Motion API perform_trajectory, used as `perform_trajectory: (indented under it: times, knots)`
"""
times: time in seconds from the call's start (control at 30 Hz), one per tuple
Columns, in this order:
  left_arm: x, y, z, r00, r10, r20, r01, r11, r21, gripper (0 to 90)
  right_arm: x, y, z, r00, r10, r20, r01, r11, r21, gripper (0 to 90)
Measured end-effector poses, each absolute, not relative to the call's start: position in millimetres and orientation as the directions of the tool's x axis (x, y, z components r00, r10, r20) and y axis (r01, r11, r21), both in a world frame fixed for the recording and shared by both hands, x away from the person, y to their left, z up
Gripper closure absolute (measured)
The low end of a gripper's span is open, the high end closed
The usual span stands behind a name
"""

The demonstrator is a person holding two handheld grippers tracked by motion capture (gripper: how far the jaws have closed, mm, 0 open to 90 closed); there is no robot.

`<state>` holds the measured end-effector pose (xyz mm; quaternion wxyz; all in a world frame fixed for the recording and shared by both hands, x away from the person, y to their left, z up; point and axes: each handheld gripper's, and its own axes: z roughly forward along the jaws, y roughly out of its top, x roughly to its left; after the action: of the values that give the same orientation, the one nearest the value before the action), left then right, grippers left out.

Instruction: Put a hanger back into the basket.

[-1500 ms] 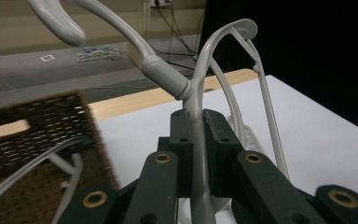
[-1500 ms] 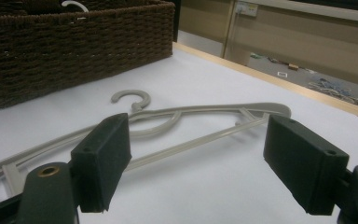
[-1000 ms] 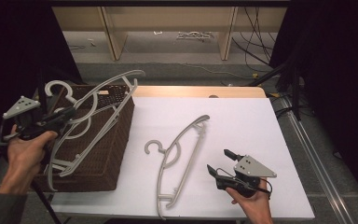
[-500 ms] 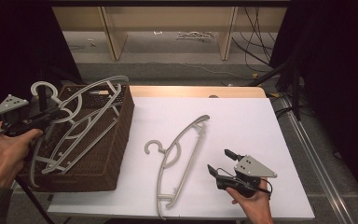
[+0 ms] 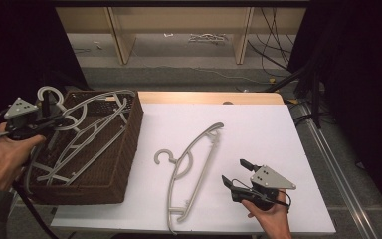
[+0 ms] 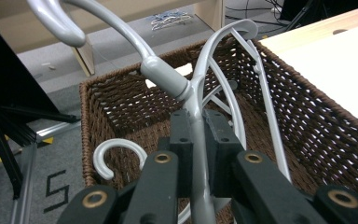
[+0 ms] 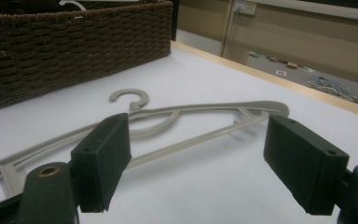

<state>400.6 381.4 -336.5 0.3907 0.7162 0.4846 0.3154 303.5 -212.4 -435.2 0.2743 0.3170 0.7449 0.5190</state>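
At the left stands a brown wicker basket (image 5: 134, 129) (image 6: 307, 88) (image 7: 74, 28). My left gripper (image 5: 54, 119) (image 6: 199, 126) is over its left end, shut on the neck of a grey plastic hanger (image 5: 97, 99) (image 6: 165, 74). That hanger lies slanted across the basket with its hook sticking out past the left rim. Another grey hanger (image 5: 79, 154) (image 6: 112, 149) lies inside the basket below it. A third grey hanger (image 5: 194, 159) (image 7: 191, 112) lies flat on the white table (image 5: 258, 129). My right gripper (image 5: 233, 171) (image 7: 196, 158) is open just right of that one, holding nothing.
A wooden strip (image 5: 204, 97) edges the far side of the table. Behind it stand wooden shelf legs (image 5: 122, 35), with cables (image 5: 273, 30) on the floor. A metal rail (image 5: 328, 149) runs along the table's right side. White table surface lies right of the flat hanger.
My left gripper has carried its hanger leftward and down, so it now lies lower across the basket. The right gripper and the hanger on the table have not moved.
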Motion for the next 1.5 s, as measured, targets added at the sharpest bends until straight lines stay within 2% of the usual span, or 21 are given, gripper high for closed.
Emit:
perform_trajectory:
  times: [0.3,0.83,1.07,1.5]
  knots:
    - [407,392,-344,0.326,0.941,0.093,0.473,-0.247,0.846,82.5,303,-212,-435,-0.651,0.756,-0.063,0.206,0.256,0.944,23.9]
    - [424,386,-356,0.386,0.911,0.145,0.476,-0.331,0.815,82.4,304,-212,-436,-0.642,0.762,-0.079,0.19,0.258,0.947,23.8]
    - [435,384,-370,0.428,0.882,0.199,0.506,-0.416,0.756,82.4,303,-211,-436,-0.645,0.761,-0.063,0.206,0.253,0.945,23.9]
    - [443,380,-385,0.424,0.879,0.219,0.511,-0.431,0.743,82.1,304,-212,-436,-0.646,0.76,-0.065,0.204,0.254,0.945,23.8]
